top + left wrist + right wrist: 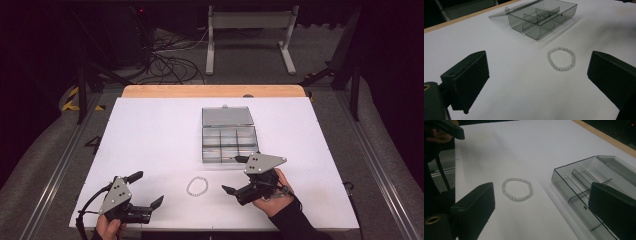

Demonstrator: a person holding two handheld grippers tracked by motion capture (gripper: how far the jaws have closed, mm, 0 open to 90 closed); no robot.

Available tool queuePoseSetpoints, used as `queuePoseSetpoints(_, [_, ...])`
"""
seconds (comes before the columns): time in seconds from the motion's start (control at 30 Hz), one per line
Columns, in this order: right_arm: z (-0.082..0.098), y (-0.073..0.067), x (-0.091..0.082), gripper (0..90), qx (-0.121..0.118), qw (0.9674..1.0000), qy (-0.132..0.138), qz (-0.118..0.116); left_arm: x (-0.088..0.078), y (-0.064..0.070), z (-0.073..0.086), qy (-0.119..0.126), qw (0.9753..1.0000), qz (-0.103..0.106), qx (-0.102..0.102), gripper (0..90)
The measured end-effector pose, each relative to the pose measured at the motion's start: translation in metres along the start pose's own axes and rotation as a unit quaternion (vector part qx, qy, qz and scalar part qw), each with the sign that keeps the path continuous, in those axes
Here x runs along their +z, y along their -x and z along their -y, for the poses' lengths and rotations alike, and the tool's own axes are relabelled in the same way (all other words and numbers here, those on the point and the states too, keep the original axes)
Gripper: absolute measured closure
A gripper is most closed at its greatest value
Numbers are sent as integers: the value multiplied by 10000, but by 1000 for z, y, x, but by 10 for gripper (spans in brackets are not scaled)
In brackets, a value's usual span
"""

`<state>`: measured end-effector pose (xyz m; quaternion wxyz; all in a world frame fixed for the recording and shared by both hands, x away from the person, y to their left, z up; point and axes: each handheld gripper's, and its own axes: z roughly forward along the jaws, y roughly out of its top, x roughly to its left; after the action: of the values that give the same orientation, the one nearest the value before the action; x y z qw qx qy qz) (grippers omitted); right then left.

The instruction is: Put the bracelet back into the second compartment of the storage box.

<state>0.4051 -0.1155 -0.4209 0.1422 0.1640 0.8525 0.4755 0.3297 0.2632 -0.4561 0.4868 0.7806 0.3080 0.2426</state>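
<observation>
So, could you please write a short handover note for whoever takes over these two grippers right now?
Left gripper: open, holding nothing, near the table's front left.
Right gripper: open, holding nothing, just right of the bracelet.
White bead bracelet: flat on the white table, between the grippers, untouched.
Clear compartment box: lid open, compartments look empty, just behind the bracelet.
Done: box open.
Left, probably: pick up the bracelet, place it in a compartment, close the lid.

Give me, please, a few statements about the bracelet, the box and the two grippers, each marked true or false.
1. The bead bracelet lies on the table outside the compartment box. True.
2. The box's lid is closed. False: it is folded open.
3. The right gripper holds the bracelet. False: its jaws are open, nothing between them.
4. The left gripper is open. True.
5. The bracelet lies between the two grippers. True.
</observation>
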Motion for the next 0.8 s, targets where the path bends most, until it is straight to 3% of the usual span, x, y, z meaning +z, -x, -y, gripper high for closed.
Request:
queuePoseSetpoints(0.13, [-2, -1, 7, 128, 68, 10000, -42, -31, 0, 0, 0, 11, 10000, -8, -13, 45])
queuePoseSetpoints(0.3, [-4, -1, 24, 218, 252, 9992, -140, -266, 0, 0, 0, -16, 10000, 9, -44, 45])
queuePoseSetpoints(0.8, [-2, 0, 59, 369, 515, 9972, -321, -444, 0, -1, 0, -4, 10000, 18, -55, 45])
